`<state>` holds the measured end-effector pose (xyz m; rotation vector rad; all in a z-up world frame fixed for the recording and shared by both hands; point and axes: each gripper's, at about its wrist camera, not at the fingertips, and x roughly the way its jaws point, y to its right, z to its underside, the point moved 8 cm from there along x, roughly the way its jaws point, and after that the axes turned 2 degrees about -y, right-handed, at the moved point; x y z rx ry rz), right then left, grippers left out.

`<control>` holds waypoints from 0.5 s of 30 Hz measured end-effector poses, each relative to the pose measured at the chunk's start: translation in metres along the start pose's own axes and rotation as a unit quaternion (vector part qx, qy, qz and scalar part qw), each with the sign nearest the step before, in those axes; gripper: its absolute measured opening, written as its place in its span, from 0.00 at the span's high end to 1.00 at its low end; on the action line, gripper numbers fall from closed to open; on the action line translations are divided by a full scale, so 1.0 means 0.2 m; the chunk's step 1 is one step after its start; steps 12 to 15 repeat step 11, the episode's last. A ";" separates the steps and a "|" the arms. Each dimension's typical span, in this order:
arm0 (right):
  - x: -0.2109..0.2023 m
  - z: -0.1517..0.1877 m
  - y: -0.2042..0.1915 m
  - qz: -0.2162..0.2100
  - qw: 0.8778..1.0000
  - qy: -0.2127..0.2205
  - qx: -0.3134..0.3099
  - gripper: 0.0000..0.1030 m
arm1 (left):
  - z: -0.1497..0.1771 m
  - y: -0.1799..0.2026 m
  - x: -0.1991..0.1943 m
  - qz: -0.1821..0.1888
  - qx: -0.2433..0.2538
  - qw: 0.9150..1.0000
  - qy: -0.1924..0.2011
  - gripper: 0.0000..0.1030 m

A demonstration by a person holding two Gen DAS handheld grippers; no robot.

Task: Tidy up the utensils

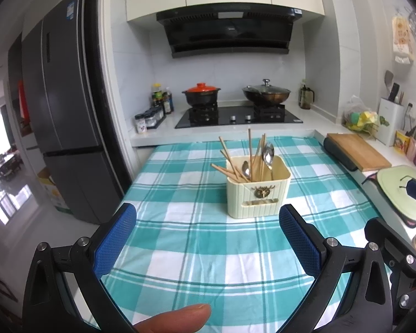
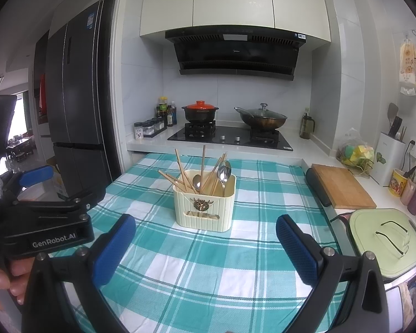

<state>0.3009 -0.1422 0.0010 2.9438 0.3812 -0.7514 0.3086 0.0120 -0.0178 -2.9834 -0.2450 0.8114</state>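
Chopsticks (image 1: 237,163) and spoons (image 1: 268,154) stand in the cream holder (image 1: 258,191) mid-tablecloth (image 1: 197,238); nothing loose in sight. Left gripper (image 1: 208,219) and right gripper (image 2: 205,229) gape wide, empty. Looks finished.

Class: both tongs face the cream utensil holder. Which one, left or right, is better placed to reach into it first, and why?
Slightly the right tongs: open and empty, with the utensil holder nearly centred between the fingers. The left tongs, equally open, have it off toward their right finger.

"GenRobot.AI" is printed on the left gripper (image 2: 36,177).
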 end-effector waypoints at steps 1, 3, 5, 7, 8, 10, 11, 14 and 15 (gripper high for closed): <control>0.00 0.00 0.00 0.000 1.000 0.000 0.000 0.00 | 0.00 0.00 0.00 0.000 0.000 1.000 0.000 0.01; 0.00 0.00 0.00 -0.001 1.000 0.000 0.000 0.00 | 0.00 0.00 0.00 0.002 0.001 1.000 -0.001 0.01; 0.00 0.00 0.00 -0.001 1.000 0.000 -0.001 0.00 | 0.00 0.00 0.01 0.004 0.002 1.000 -0.002 0.01; 0.00 0.00 0.00 0.000 1.000 0.000 0.000 0.00 | 0.00 0.00 0.00 0.004 -0.002 1.000 0.002 0.00; 0.00 0.00 0.00 -0.001 1.000 0.000 0.000 0.00 | 0.00 0.00 0.00 0.003 -0.008 1.000 0.002 0.00; 0.01 0.01 0.01 -0.001 1.000 -0.002 0.001 0.00 | 0.01 0.00 0.00 0.006 -0.015 1.000 0.001 0.01; 0.01 0.01 0.01 0.000 1.000 -0.002 0.001 0.00 | 0.00 0.00 0.00 0.007 -0.014 1.000 0.000 0.01; 0.01 0.01 0.01 0.000 1.000 -0.002 0.001 0.00 | 0.00 0.00 0.00 0.007 -0.014 1.000 0.000 0.01; 0.01 0.01 0.01 0.000 1.000 -0.002 0.001 0.00 | 0.00 0.00 0.00 0.007 -0.014 1.000 0.000 0.01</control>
